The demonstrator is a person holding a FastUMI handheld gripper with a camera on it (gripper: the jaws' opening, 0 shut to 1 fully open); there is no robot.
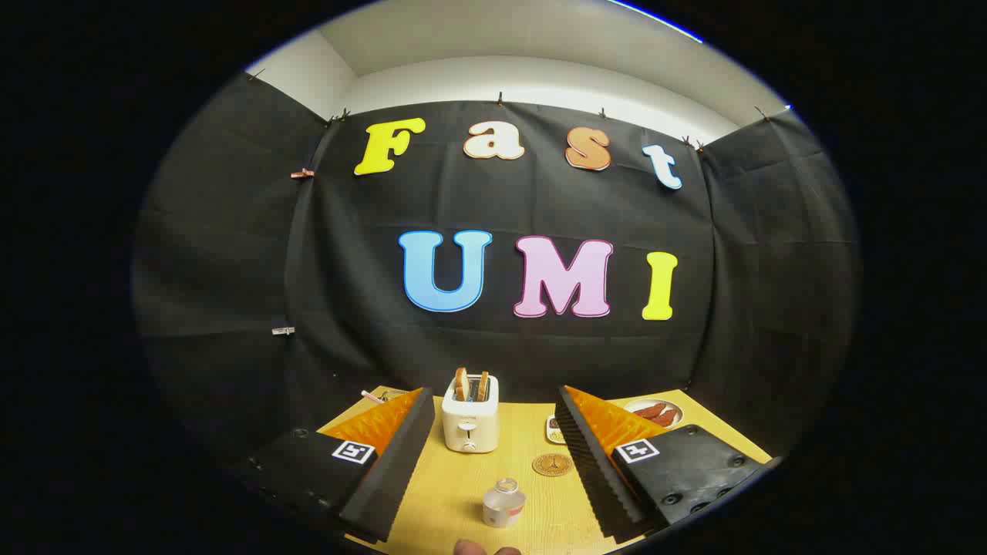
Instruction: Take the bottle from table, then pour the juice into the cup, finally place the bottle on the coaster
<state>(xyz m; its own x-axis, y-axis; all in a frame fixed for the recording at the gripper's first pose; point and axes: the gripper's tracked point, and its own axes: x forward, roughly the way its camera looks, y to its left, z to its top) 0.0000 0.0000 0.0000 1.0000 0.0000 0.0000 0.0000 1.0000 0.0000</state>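
Tongs (493,462) spread wide above the yellow wooden bench (455,486), gripping nothing. Best to drop them straight around the small clear plastic bottle (503,503) between the fingers, squeezing its body squarely, low.

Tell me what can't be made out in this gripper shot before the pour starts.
- Cup: hidden or cut off, gripper view.
- Bottle contents: too small to judge.
- Plate food: partly behind the open gripper's finger.
- Coaster pattern: too small.

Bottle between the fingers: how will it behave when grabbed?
The bottle looks like small clear plastic, so likely light and may flex under squeeze. Short and squat, so it probably won't tip easily. The smooth wall may slip. The gripper is open around it, not touching.
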